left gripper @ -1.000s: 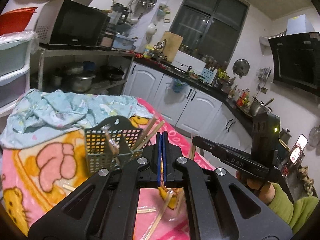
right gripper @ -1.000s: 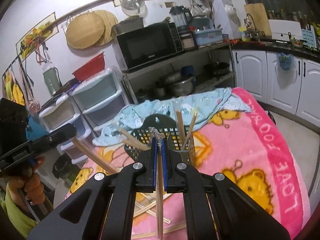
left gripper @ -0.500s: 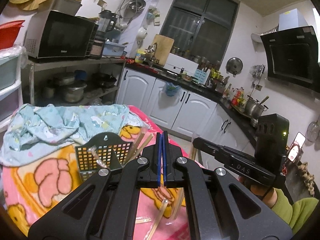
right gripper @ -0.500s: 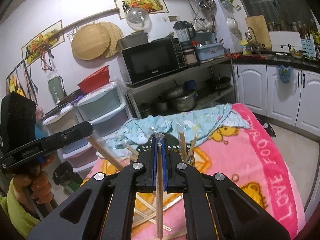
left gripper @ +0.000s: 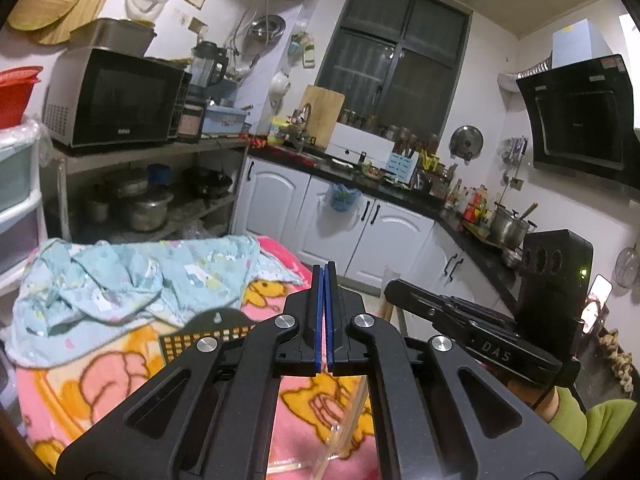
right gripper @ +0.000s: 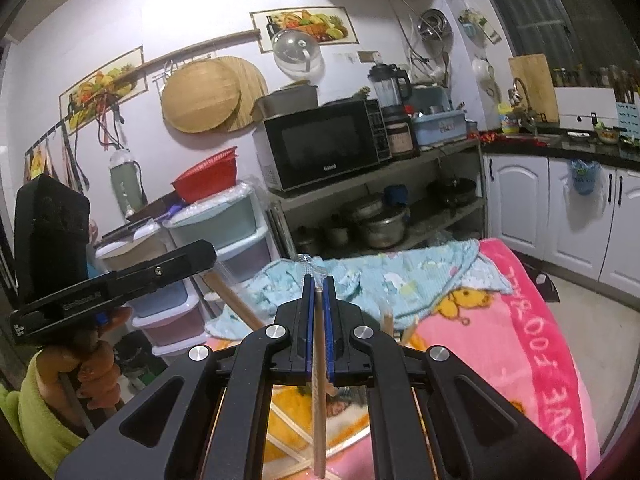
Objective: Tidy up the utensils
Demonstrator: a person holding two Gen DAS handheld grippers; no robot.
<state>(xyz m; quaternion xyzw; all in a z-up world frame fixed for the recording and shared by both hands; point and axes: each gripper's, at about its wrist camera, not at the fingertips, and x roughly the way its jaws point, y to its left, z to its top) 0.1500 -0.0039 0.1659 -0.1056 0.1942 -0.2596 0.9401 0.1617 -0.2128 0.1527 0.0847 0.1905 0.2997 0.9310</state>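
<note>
Right tool (right gripper: 317, 286) clamps a pale wooden chopstick (right gripper: 319, 392); left tool (left gripper: 324, 276) is pressed together.

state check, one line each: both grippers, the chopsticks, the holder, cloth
left gripper: shut on a wrapped chopstick
right gripper: shut on a bare wooden chopstick
black mesh utensil holder: upright on the pink blanket, mostly hidden
light blue patterned cloth: crumpled behind the holder
loose chopsticks: lying on the blanket

Both grippers raised, mesh basket (left gripper: 208, 336) lower in view, chopstick (right gripper: 319, 380) lifted along
</note>
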